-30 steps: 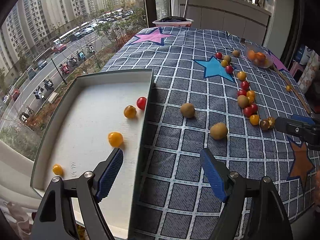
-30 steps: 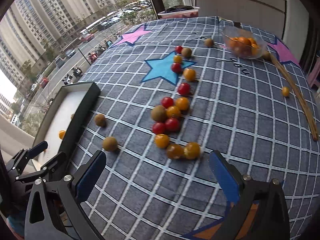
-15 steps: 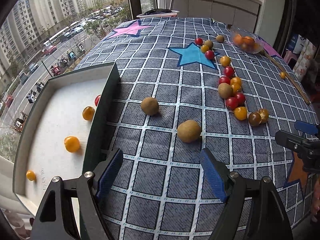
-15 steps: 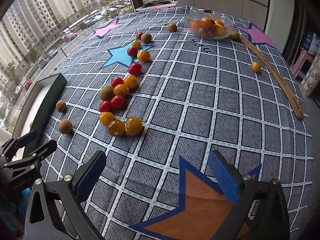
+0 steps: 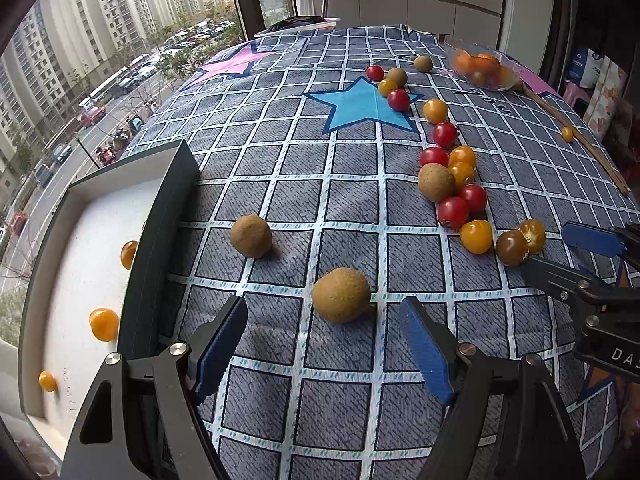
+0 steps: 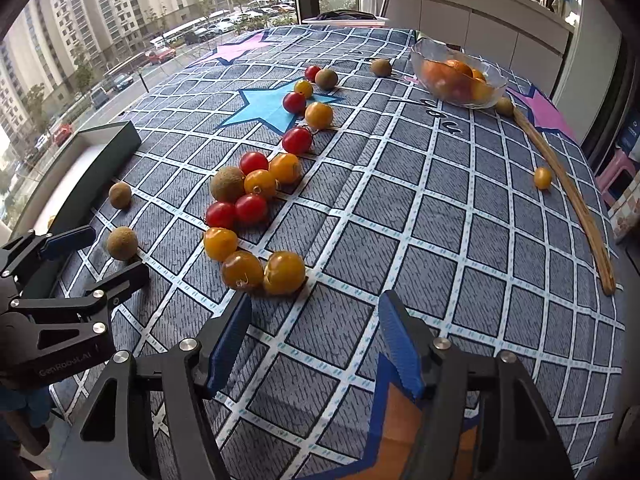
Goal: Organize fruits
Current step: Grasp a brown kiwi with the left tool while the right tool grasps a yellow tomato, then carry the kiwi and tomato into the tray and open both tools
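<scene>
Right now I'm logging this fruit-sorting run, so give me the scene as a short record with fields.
surface: checked tablecloth with stars
tray: white box at the left edge, holding a few yellow tomatoes
loose fruit: red and yellow cherry tomatoes in a trail, brown round fruits scattered
bowl: glass bowl of orange fruit at the far end
left gripper: open, nearest brown fruit just ahead of its fingers
right gripper: open, jaws just been closing, nothing between them

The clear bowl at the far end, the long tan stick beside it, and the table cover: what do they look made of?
Clear bowl: probably glass, possibly clear plastic; glossy, scalloped, oranges visible through the wall.
Long tan stick: looks like wood or bamboo; matte, pale, slightly curved.
Checked grey-blue table cover: woven fabric; textured weave, soft creases, printed stars.
</scene>
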Demonstrator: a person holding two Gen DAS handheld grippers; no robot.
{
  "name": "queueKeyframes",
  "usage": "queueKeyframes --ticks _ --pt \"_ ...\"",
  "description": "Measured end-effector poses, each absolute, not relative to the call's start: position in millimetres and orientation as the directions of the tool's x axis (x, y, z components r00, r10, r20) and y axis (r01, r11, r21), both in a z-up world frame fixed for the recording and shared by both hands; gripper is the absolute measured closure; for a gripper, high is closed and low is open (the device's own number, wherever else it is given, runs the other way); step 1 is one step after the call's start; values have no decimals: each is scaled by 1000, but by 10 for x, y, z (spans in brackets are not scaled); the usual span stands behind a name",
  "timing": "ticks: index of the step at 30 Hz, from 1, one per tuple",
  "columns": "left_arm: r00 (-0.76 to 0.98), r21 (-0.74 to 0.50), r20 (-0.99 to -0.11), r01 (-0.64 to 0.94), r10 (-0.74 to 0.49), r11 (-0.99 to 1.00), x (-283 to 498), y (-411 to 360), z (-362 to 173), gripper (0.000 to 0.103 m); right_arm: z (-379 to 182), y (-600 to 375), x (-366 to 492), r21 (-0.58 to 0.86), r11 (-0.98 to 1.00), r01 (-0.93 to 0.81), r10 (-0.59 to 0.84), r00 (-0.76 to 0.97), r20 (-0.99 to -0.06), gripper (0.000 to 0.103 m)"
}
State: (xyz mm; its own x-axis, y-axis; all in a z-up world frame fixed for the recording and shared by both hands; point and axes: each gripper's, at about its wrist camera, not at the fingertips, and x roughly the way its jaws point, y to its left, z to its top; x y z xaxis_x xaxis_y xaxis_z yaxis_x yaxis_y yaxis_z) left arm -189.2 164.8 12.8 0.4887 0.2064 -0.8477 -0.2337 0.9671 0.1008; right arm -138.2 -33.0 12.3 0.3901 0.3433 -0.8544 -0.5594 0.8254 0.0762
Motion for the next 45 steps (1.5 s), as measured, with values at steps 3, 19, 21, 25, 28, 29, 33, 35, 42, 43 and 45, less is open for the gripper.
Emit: queueKeyframes --ticks 3,19,21,25,28,29,33,35,42,43,45 --pt "491 83 -851 -225 187 971 -1860 1638 146 37 122 -267 -1350 69 818 -571 347 395 -851 43" --pt "502 16 -857 -205 119 979 -1971 1645 182 72 153 -386 -1357 203 821 -533 416 315 -853 79" --pt "503 13 -856 -209 119 978 -2031 1655 205 72 163 -413 -1377 225 819 -527 428 301 -853 79" --pt "517 11 -848 -212 121 977 -2144 1676 278 72 185 -436 -1422 255 815 -520 445 280 -851 79" --pt "529 10 -840 -217 126 976 -2230 1705 349 72 218 -436 -1456 264 812 -520 452 275 -849 79" --pt "532 10 -837 -220 129 975 -2258 1717 371 72 228 -430 -1466 265 811 -522 453 273 -849 79" --pt "547 -2 -826 -240 134 971 -2380 1803 464 72 259 -390 -1497 278 806 -523 462 262 -847 79" --pt "552 -1 -821 -254 144 967 -2444 1856 506 72 284 -351 -1510 277 802 -529 464 261 -846 79" --pt "567 -17 -806 -306 168 952 -2662 2110 621 72 408 -149 -1581 272 779 -565 479 256 -840 79" --pt "569 -17 -804 -314 174 949 -2695 2154 636 72 423 -115 -1590 271 776 -570 480 255 -839 79" --pt "572 -18 -799 -330 185 944 -2755 2237 659 72 455 -31 -1614 266 768 -583 482 252 -839 79"
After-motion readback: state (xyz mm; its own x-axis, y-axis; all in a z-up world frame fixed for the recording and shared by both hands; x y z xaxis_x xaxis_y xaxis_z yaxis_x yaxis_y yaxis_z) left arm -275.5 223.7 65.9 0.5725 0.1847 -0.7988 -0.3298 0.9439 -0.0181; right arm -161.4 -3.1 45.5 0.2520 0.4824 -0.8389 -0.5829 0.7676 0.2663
